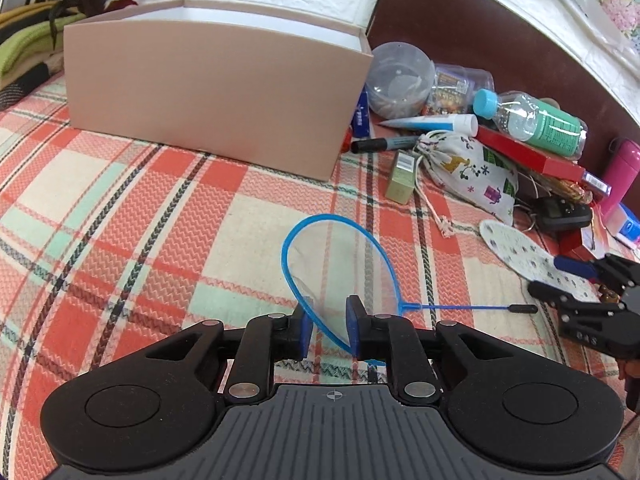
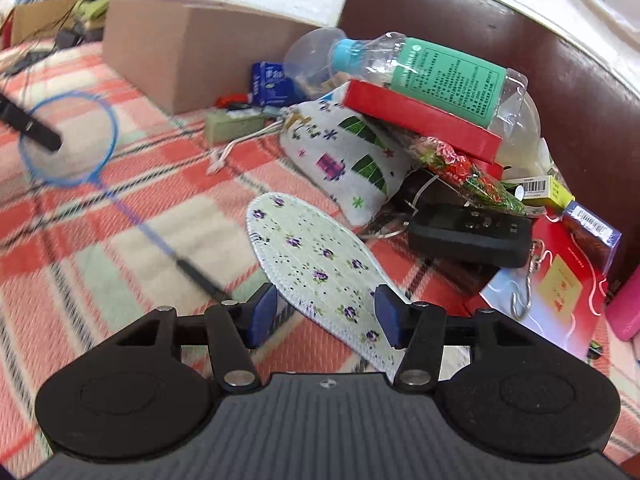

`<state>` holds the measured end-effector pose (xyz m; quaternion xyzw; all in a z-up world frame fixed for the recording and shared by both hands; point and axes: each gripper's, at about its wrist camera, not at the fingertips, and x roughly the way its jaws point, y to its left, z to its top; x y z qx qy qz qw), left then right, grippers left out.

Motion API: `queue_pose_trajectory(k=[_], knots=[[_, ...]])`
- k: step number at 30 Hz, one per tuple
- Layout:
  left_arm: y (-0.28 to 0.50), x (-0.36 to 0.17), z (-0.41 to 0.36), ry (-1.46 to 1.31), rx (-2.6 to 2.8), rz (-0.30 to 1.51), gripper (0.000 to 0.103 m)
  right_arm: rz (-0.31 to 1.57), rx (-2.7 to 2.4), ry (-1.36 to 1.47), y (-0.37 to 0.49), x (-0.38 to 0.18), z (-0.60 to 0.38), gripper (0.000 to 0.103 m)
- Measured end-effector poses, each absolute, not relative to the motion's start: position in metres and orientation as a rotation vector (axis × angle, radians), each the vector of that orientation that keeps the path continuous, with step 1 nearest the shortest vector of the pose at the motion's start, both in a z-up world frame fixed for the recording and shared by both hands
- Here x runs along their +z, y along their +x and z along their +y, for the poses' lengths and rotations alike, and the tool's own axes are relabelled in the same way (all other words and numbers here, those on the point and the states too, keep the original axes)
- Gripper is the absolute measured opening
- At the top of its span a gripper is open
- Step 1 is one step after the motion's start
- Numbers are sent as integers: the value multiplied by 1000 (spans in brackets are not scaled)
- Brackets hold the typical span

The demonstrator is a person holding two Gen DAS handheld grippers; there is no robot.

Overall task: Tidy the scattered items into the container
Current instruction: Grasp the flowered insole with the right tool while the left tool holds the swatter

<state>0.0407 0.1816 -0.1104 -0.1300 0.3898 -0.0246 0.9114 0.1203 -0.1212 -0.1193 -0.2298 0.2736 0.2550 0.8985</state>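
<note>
My left gripper [image 1: 328, 330] spread around net [image 1: 336, 264] rim; right gripper [image 2: 326, 316] spread over insole [image 2: 316, 264]; box [image 1: 216, 92] contents unseen.

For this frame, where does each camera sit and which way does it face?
Left wrist: on the left gripper, low over the plaid cloth, facing the box; its open fingers straddle the blue net; the right gripper shows at right.
Right wrist: on the right gripper, facing the pile against the brown board; its open fingers flank the insole.
Shared: net, insole, box, pouch, bottle.
</note>
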Motion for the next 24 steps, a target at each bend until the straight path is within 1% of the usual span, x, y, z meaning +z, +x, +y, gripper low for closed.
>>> queue_pose_trajectory(k=[4,5,7,8,14,15,17,18,21,23,24], knots=[[42,-112,181,-248,-37,812,33,545,514,-500,121,-118,-117,57],[42,-112,180,-241,-34,813,34,538,511,-513,121,-117,-116,56],[42,-114,182,-239,-24,818,40,529,503,-556,117,-118,-118,55],[42,-115,183,-245,-22,823,41,527,498,-571,116,-118,-120,55],[48,-117,182,-255,-32,825,41,490,458,-588,117,-120,-123,55],[49,-117,181,-253,-32,825,41,476,448,-598,117,-120,-119,55],[51,-116,179,-251,-40,822,33,463,448,-605,117,-121,-116,55],[51,-115,178,-253,-45,822,32,458,446,-613,116,-122,-116,55],[51,-115,178,-250,-48,823,32,440,434,-619,113,-119,-120,55],[50,-115,178,-255,-46,825,32,423,403,-641,111,-117,-122,44],[50,-116,179,-259,-47,825,32,419,384,-645,112,-116,-126,42]])
